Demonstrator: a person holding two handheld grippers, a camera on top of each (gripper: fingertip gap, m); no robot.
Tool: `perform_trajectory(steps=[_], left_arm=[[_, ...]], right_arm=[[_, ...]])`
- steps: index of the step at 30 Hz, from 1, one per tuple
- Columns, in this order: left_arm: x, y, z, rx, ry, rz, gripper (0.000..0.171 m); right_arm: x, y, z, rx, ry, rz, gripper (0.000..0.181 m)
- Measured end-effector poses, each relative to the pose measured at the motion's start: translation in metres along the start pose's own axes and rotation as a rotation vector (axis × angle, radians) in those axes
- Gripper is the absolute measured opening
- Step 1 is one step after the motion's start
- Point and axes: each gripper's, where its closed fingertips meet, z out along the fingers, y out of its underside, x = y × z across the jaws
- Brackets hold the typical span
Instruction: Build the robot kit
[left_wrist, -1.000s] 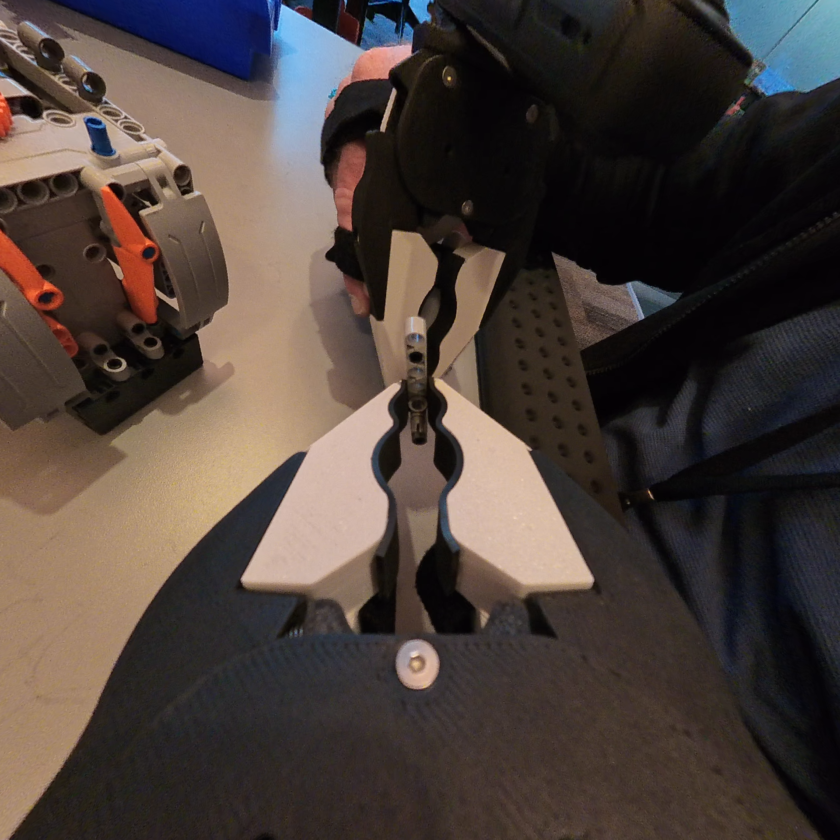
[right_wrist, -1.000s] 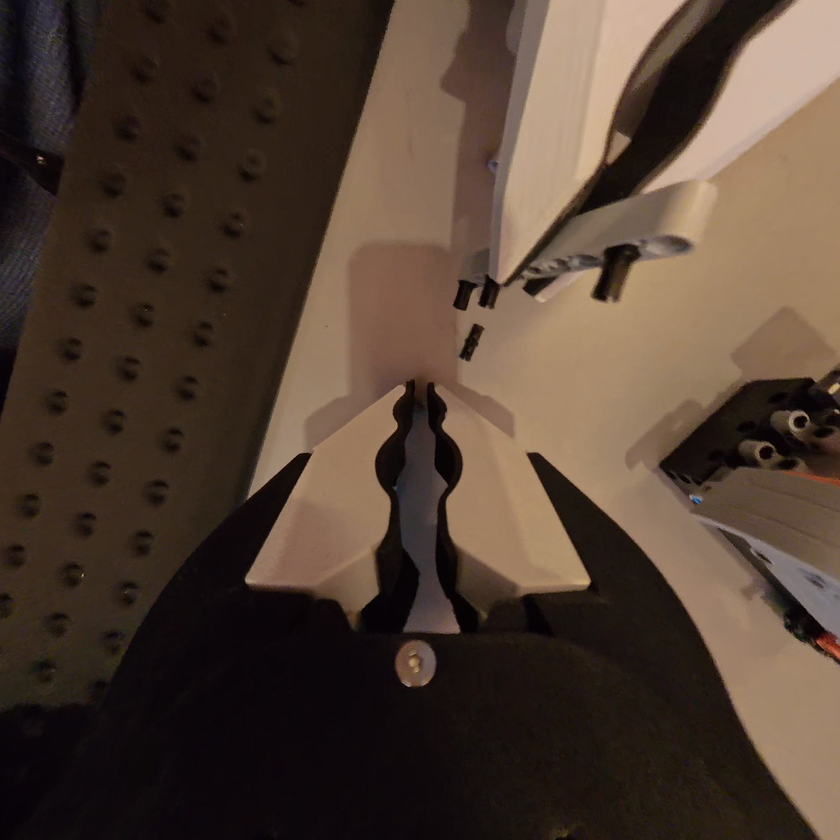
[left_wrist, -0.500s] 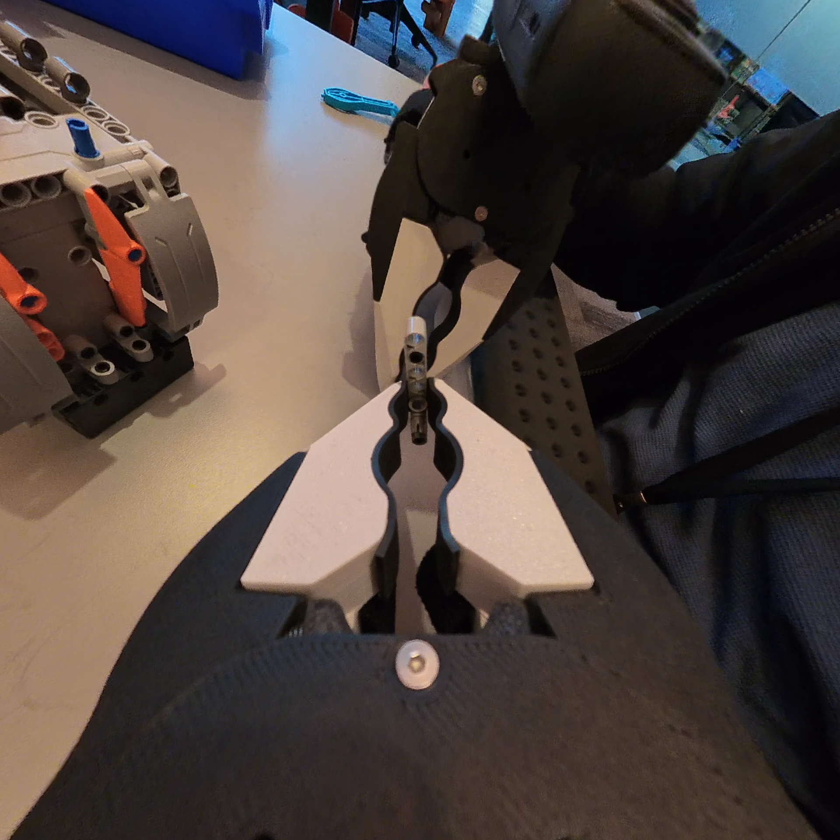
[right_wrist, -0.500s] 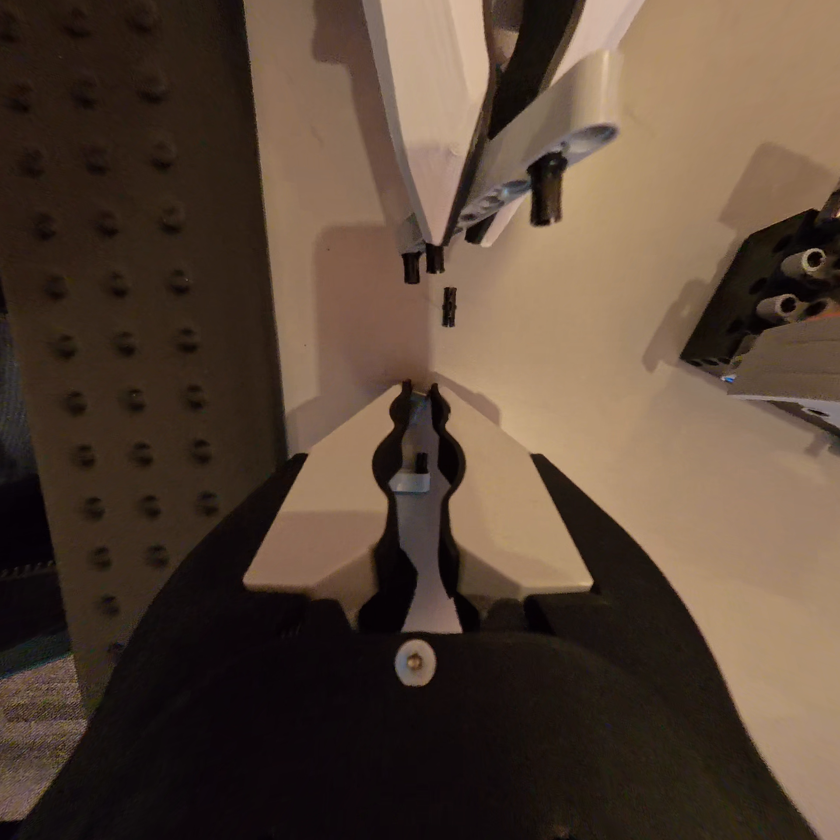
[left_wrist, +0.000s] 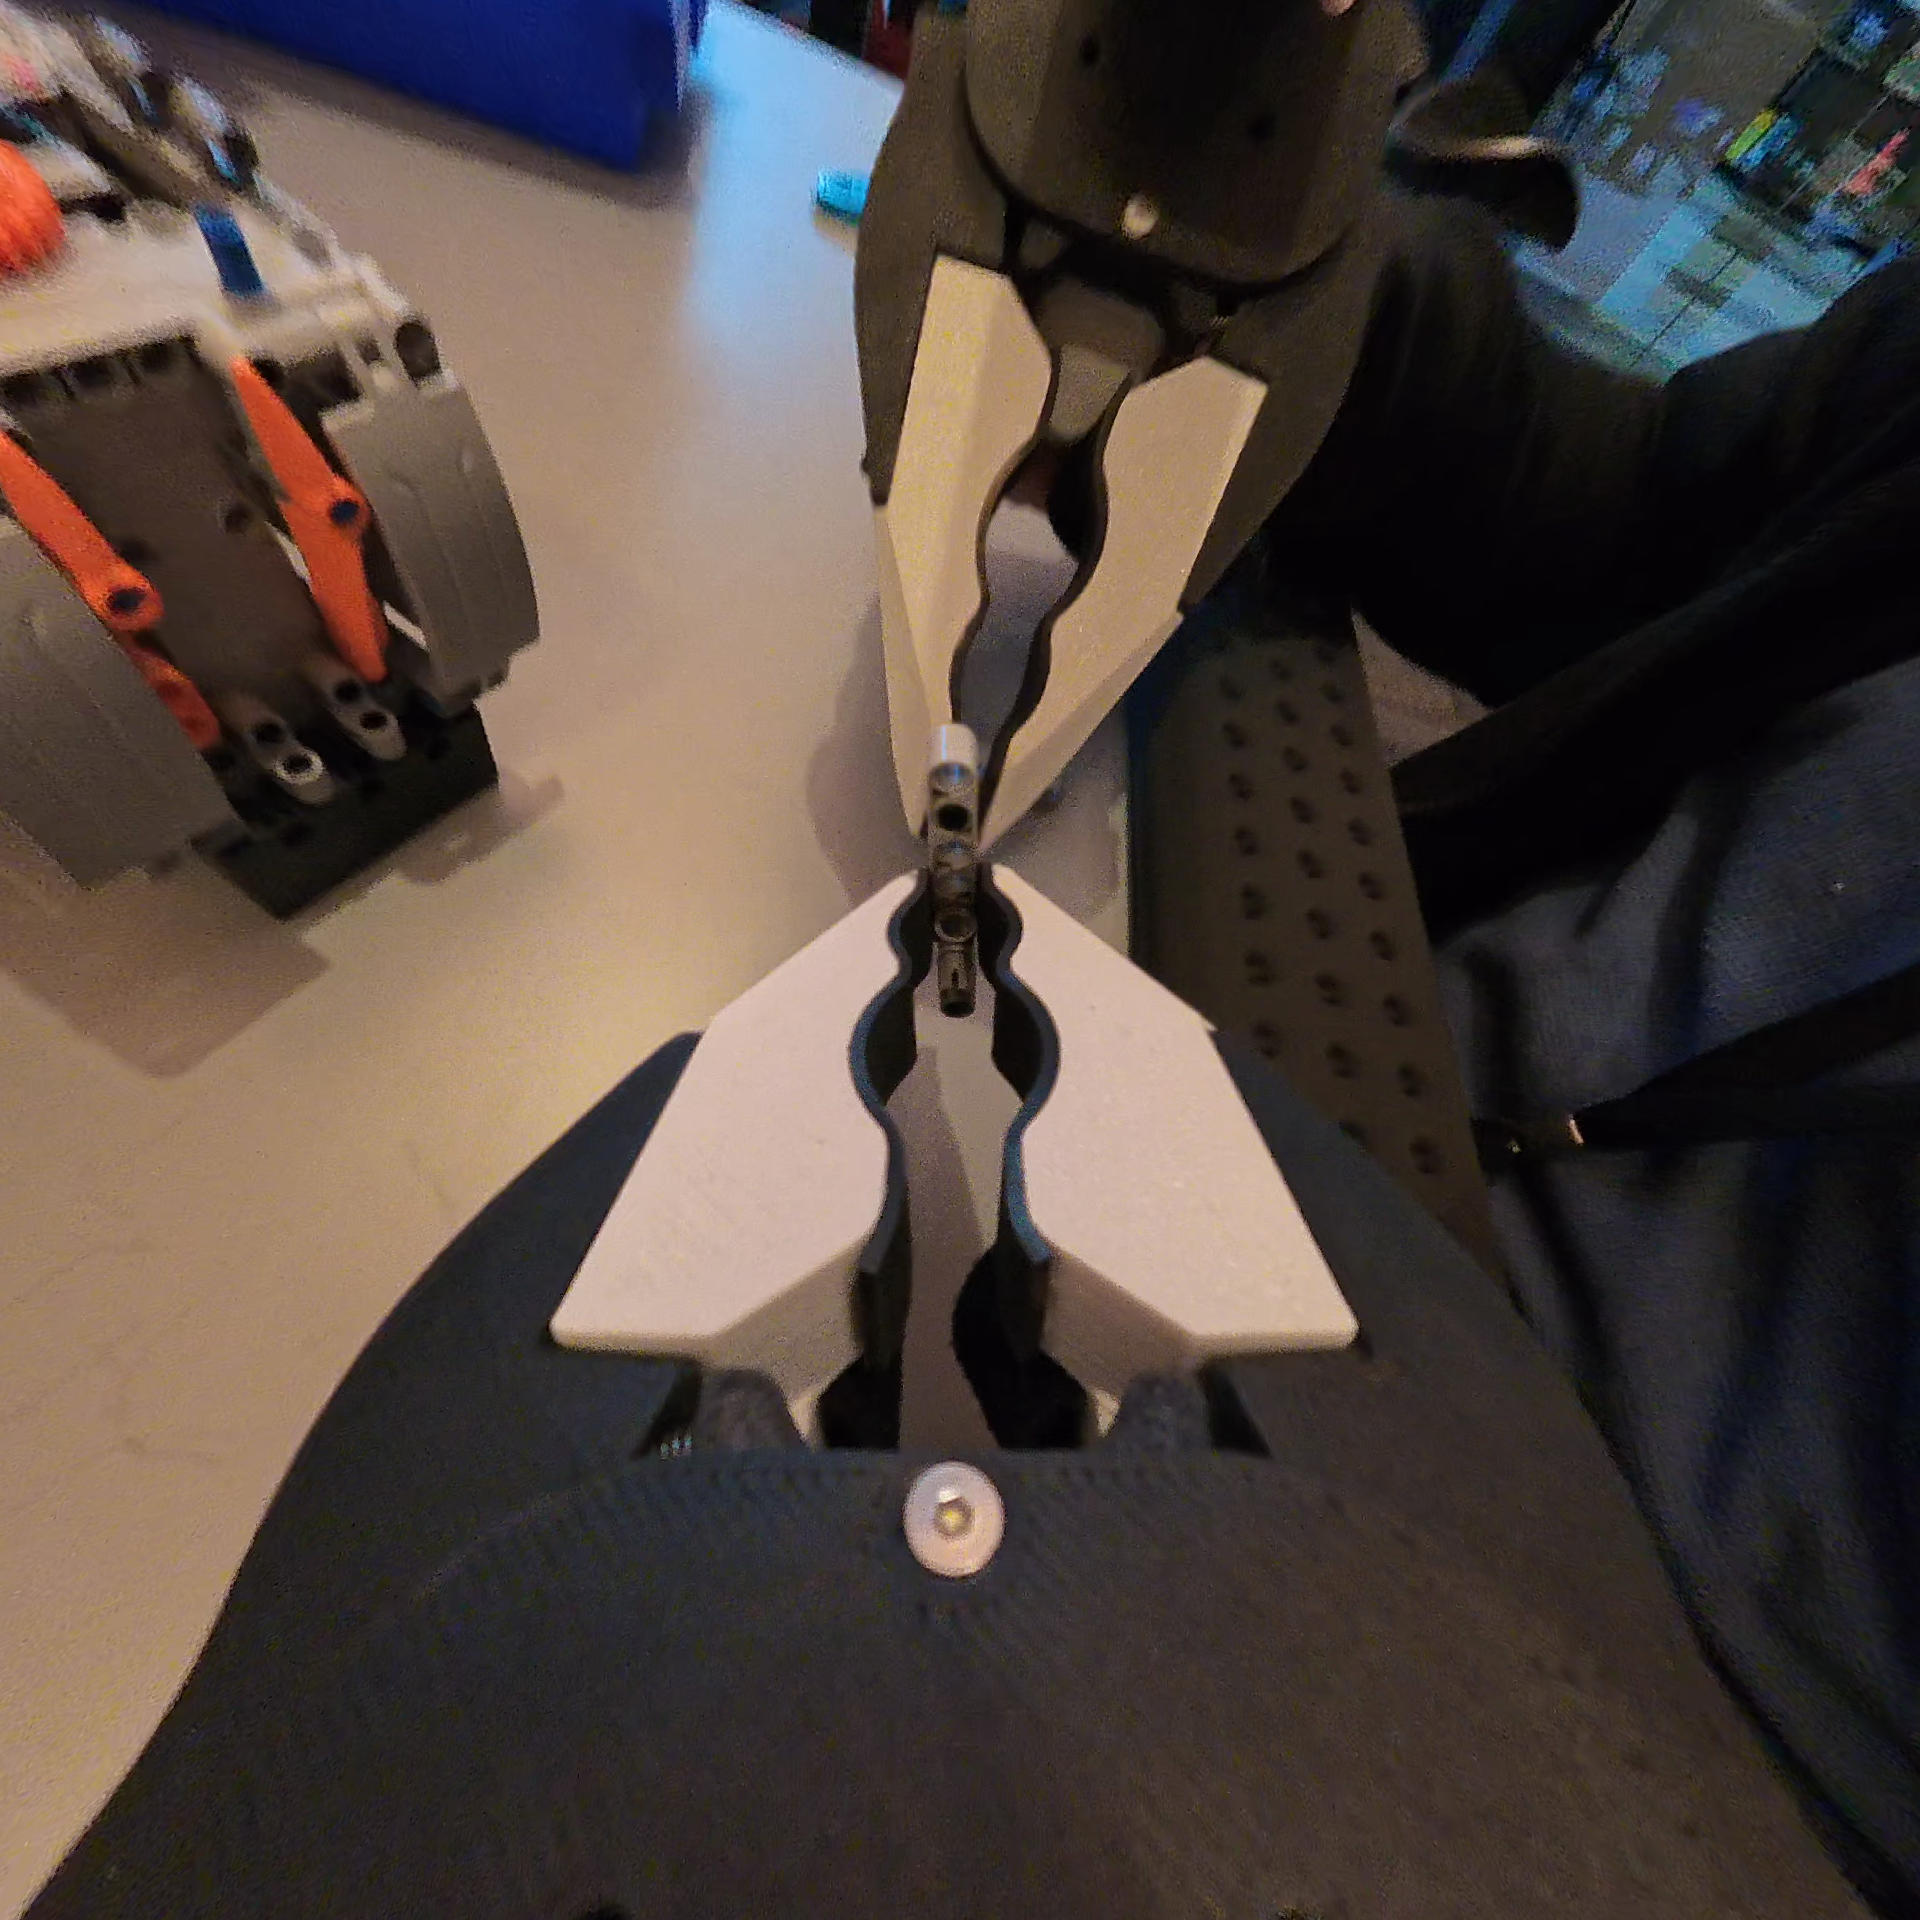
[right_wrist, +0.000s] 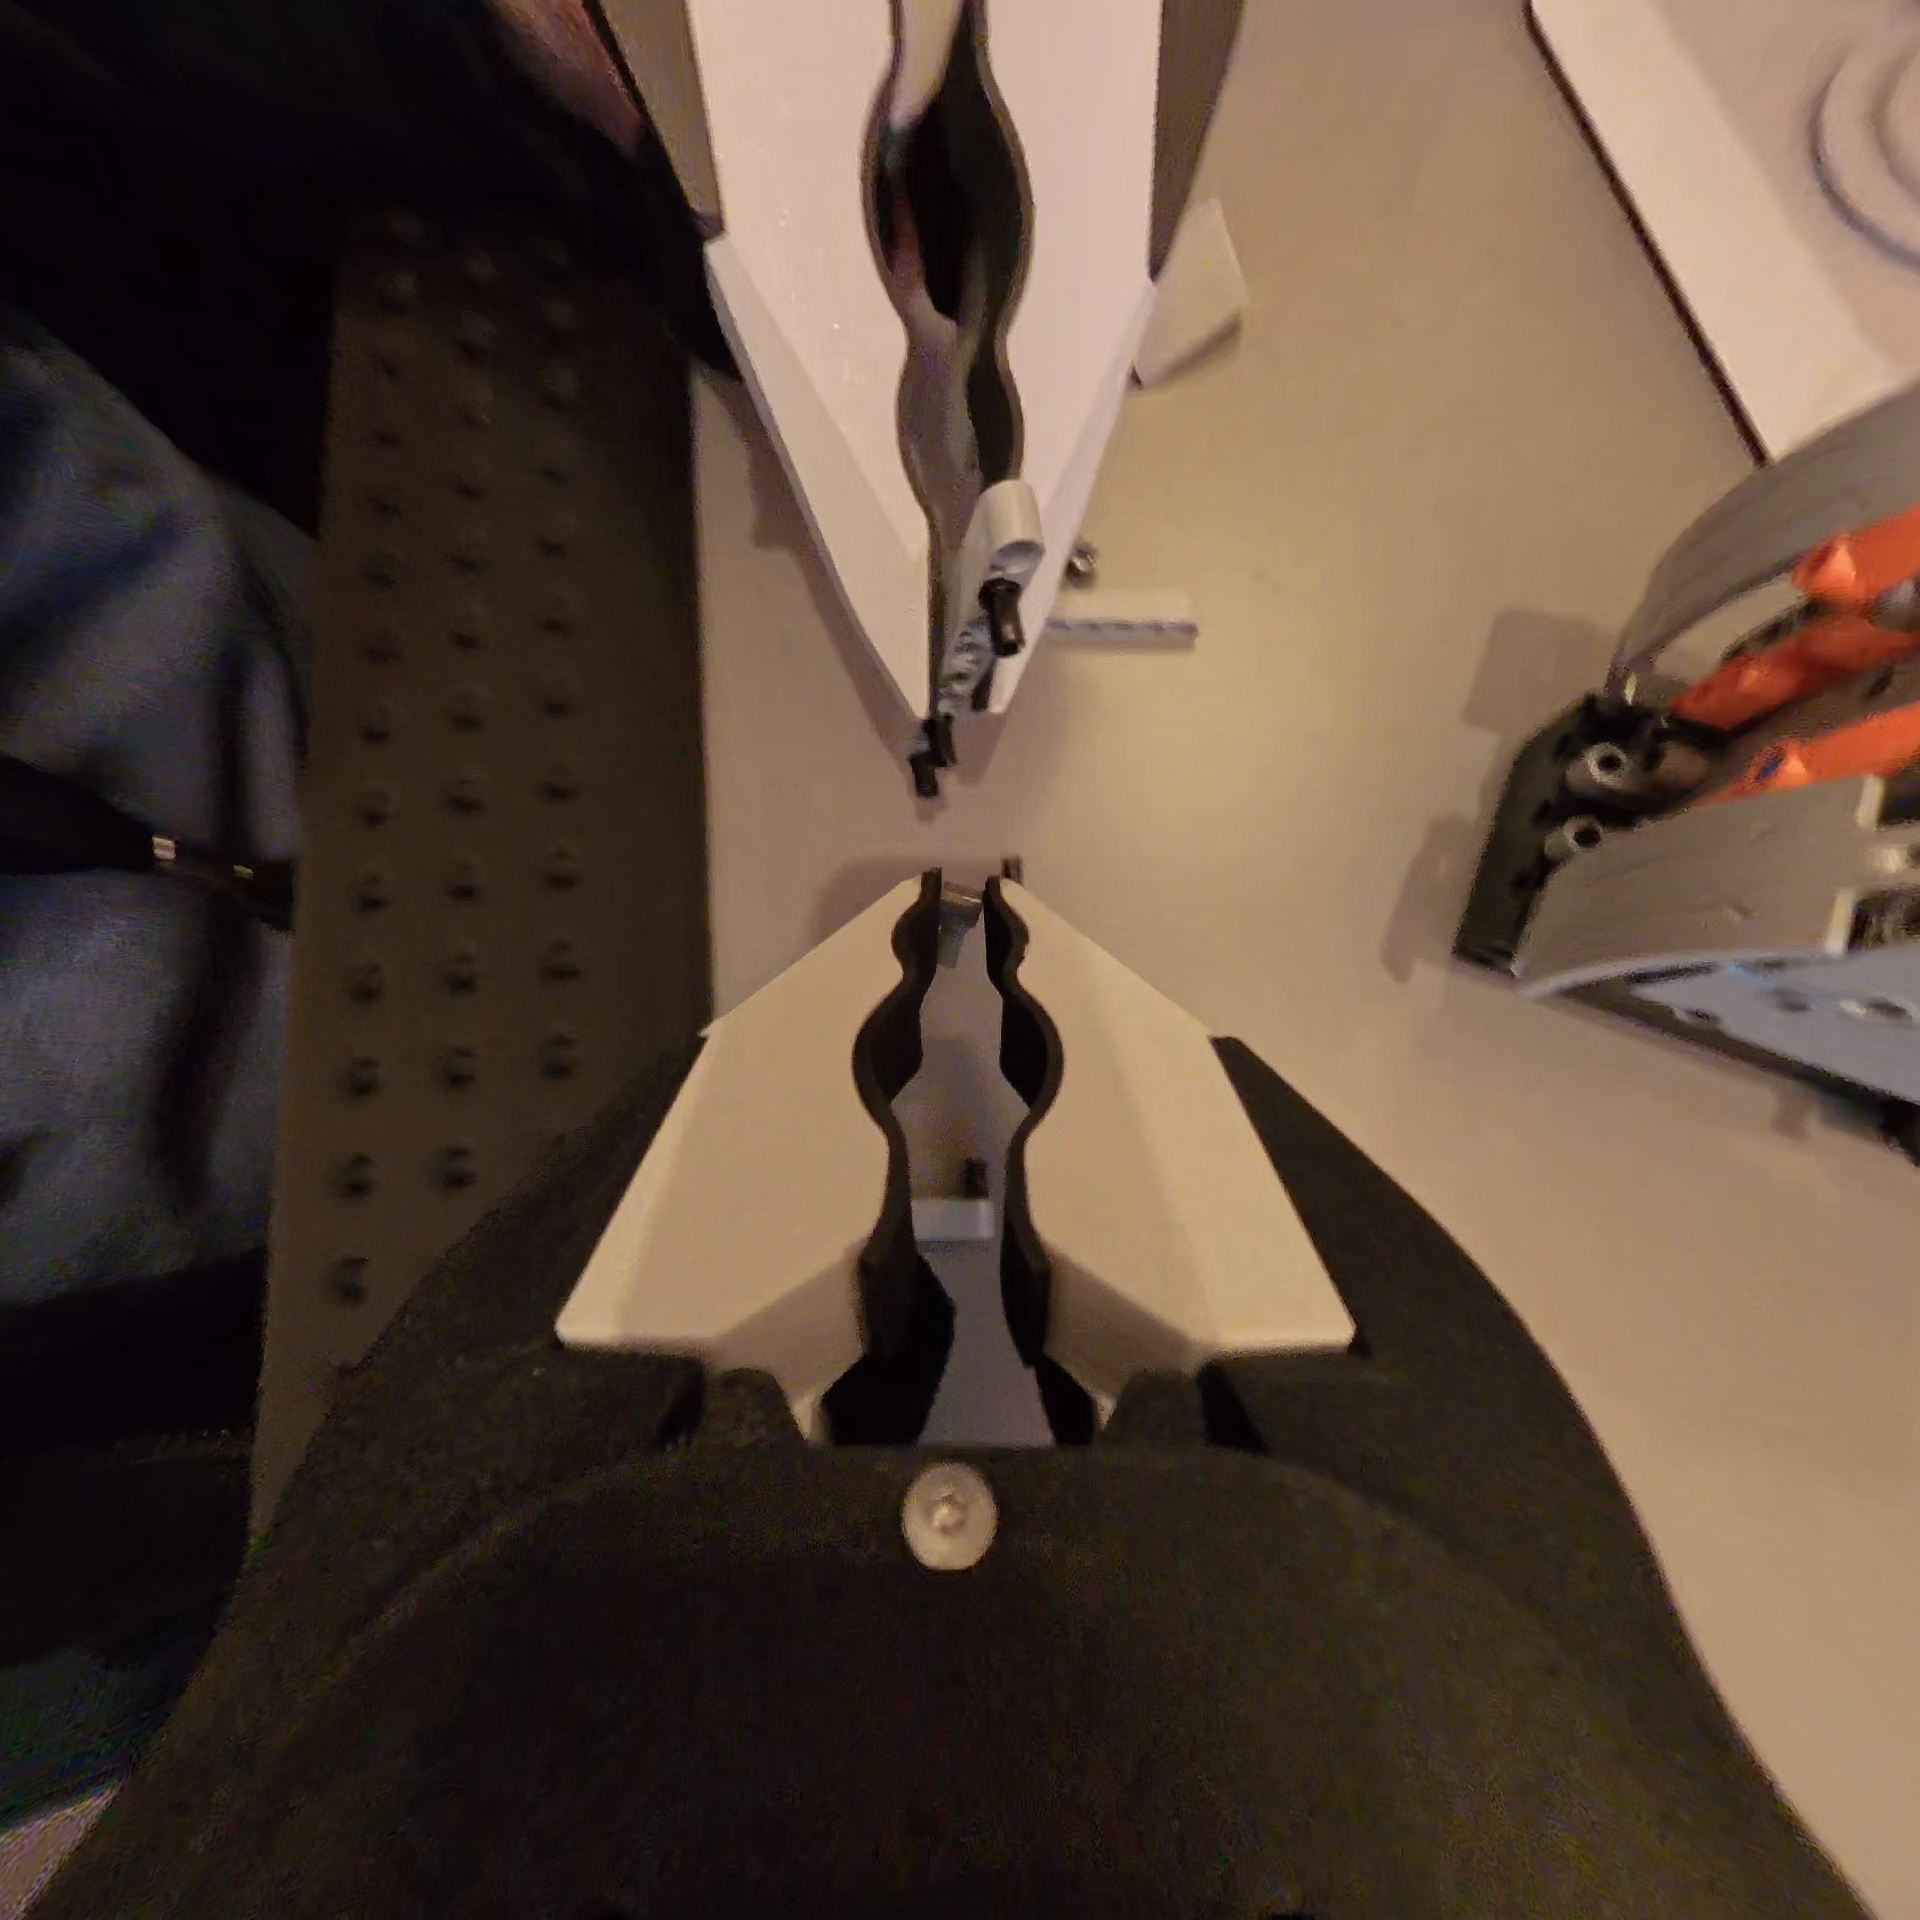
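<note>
My left gripper (left_wrist: 956, 883) is shut on a light grey holed beam (left_wrist: 953, 795) with black pins, seen end-on and sticking out past its tips. The right wrist view shows that gripper (right_wrist: 951, 727) pointing down from above, with the beam (right_wrist: 1000, 551) and its pins along one finger. My right gripper (right_wrist: 961, 883) is shut, or nearly so, on a small grey piece (right_wrist: 956, 923) at its tips. In the left wrist view it (left_wrist: 982, 821) points straight at my left gripper, tip to tip, just behind the beam. Both are above the pale table (left_wrist: 644, 520).
A grey, orange and black brick model (left_wrist: 260, 582) stands on the table to the left; it also shows in the right wrist view (right_wrist: 1714, 831). A black perforated strip (right_wrist: 499, 727) runs along the table edge beside a person's dark clothing. Small grey pieces (right_wrist: 1122, 631) lie on the table. A blue bin (left_wrist: 468, 62) stands at the back. My two grippers' fingertips are within a few centimetres of each other.
My right gripper has swung round and risen to face my left gripper head-on, and the tips have come closer. My left gripper still holds the beam.
</note>
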Motion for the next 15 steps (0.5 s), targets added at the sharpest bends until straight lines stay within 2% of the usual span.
perform_trajectory(steps=[2, 6, 12, 15], left_arm=[[0.006, -0.014, -0.006, 0.077, 0.023, 0.025, 0.005], [0.005, -0.024, -0.01, 0.137, 0.008, 0.054, 0.005], [0.006, -0.031, -0.014, 0.176, 0.001, 0.092, 0.005], [0.004, -0.036, -0.018, 0.199, -0.025, 0.11, 0.005]], right_arm=[[-0.004, -0.013, -0.004, 0.069, -0.004, -0.014, 0.006], [-0.003, -0.029, -0.005, 0.134, 0.04, -0.017, 0.006], [-0.005, -0.02, 0.003, 0.088, 0.044, -0.011, 0.005], [-0.008, -0.004, 0.01, -0.008, 0.038, -0.029, 0.005]])
